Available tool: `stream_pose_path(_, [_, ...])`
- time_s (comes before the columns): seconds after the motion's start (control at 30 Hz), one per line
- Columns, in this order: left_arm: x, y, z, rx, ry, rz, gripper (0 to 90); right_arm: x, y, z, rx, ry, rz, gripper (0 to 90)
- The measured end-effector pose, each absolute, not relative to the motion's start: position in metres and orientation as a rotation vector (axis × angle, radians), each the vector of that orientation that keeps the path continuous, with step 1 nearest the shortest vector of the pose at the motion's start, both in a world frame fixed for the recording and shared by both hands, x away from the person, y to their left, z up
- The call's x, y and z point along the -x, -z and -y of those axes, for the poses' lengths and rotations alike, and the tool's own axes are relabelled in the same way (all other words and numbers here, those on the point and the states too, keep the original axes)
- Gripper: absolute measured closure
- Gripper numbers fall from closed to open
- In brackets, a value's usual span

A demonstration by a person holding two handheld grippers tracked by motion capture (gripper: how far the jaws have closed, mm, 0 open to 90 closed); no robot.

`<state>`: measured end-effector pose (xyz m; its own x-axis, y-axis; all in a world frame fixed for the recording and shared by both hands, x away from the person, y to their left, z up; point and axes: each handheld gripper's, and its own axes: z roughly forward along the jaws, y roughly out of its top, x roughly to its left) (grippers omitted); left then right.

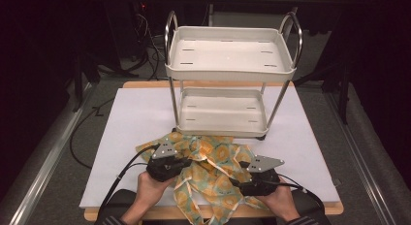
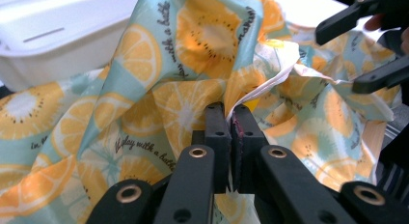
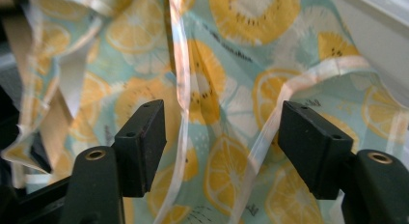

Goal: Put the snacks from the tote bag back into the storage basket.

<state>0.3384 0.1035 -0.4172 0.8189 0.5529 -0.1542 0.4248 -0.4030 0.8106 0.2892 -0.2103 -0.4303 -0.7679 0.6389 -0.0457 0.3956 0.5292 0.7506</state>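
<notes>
The fruit-print cloth (image 1: pixel 208 169) lies crumpled on the counter (image 1: pixel 126 133) just in front of the white two-tier rack (image 1: pixel 228 65), its near end trailing over the counter's front edge. It looks thin, limp and a little slick, so it should bunch and slide; a hemmed edge or strap is probably the surest hold. The left hand-held gripper (image 2: pixel 230 120) is clamped on a fold of it. The right hand-held gripper (image 3: pixel 222 137) stands apart, a pale strap between its pads, unpinched.
</notes>
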Motion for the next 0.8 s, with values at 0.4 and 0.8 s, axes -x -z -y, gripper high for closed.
stream_pose_path(0.4, [-0.338,0.413,-0.107,-2.036,-0.187,-0.712,87.3,-0.291,0.437,0.208,-0.891,-1.027,-2.479,58.1])
stream_pose_path(0.8, [-0.338,0.409,-0.116,-2.004,-0.224,-0.717,86.3,-0.292,0.424,0.217,-0.905,-1.123,-2.397,88.4])
